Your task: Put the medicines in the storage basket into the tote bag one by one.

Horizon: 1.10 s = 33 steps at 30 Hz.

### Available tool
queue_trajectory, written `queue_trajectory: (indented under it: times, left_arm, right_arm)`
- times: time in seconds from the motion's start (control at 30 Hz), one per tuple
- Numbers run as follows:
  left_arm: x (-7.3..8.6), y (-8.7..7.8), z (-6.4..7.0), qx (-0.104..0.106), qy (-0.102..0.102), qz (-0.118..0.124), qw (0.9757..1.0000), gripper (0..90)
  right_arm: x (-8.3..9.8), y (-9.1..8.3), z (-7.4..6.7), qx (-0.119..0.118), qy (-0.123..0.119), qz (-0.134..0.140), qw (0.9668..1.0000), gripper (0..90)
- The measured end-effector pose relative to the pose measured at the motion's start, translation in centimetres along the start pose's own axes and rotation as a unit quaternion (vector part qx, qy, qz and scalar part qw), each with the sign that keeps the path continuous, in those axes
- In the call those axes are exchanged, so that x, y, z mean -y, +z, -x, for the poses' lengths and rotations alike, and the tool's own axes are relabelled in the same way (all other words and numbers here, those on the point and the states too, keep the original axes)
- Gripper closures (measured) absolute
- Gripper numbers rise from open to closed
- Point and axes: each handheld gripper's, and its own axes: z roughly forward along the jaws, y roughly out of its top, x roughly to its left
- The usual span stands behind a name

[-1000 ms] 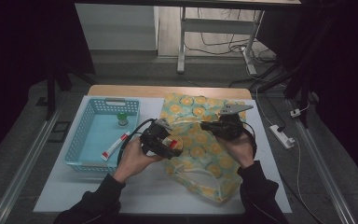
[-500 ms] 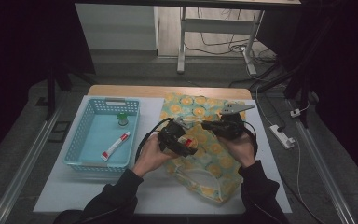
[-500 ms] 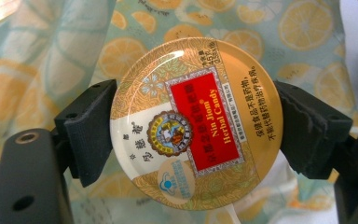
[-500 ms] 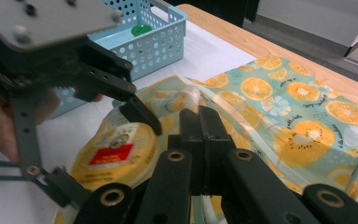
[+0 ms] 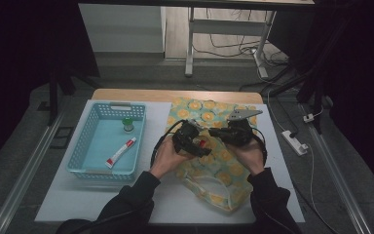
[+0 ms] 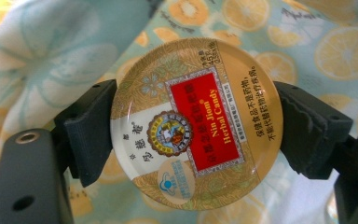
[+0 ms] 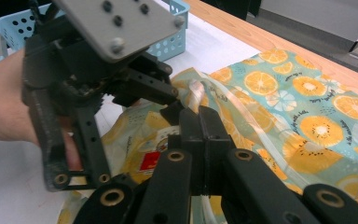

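While the left hand swings in over the fruit-print cloth, here is how it stands.

Left tongs [image 5: 200,145]: pinching a round candy tin [image 6: 196,123] by its rim, one black pad on each side, the printed lid facing the left gripper view's camera.

Candy tin's place: held in the air just above the fruit-print bag [image 5: 226,163], close beside the right tongs; in the high view it shows as a small red-and-gold spot [image 5: 202,144].

Right tongs [image 7: 199,122]: pressed together on a fold of the bag's edge, lifting that edge off the desk [image 5: 151,204]; the jaws show no gap between them.

What has just changed: a second ago the left hand was near the blue basket [image 5: 88,141], over the bare desk; half a second ago it was partway across; now it sits over the bag, right up against the right hand. The right hand has kept its place and its grip throughout.

What that means: my read is that the tin is being carried to the bag's mouth, which the right tongs are holding up. The carry looks nearly over; slipping the tin in under the raised edge seems the part left.

Left behind: a red-and-white tube [image 5: 121,151] and a small green-capped bottle [image 5: 127,125] lie in the basket, well apart from both hands.

Watch for: whether the opening is wide enough for the tin cannot be told from these views.
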Motion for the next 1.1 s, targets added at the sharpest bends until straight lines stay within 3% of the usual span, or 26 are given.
queue_trajectory:
  times: [0.3,0.6,1.1]
  left_arm:
    - [-0.4,1.7,-1.2,-0.018,-0.012,0.000,0.9998,19.9]
    - [-0.2,3.3,-1.7,-0.039,-0.011,0.002,0.9992,19.8]
    - [0.3,5.3,-2.3,-0.049,-0.013,-0.003,0.9987,19.7]
  right_arm:
    - [0.4,0.8,0.1,-0.001,0.000,-0.010,0.9999,90.0]
    - [0.7,1.2,0.2,-0.002,0.001,-0.015,0.9999,90.0]
    - [1.0,1.7,0.4,0.002,0.000,-0.027,0.9996,90.0]
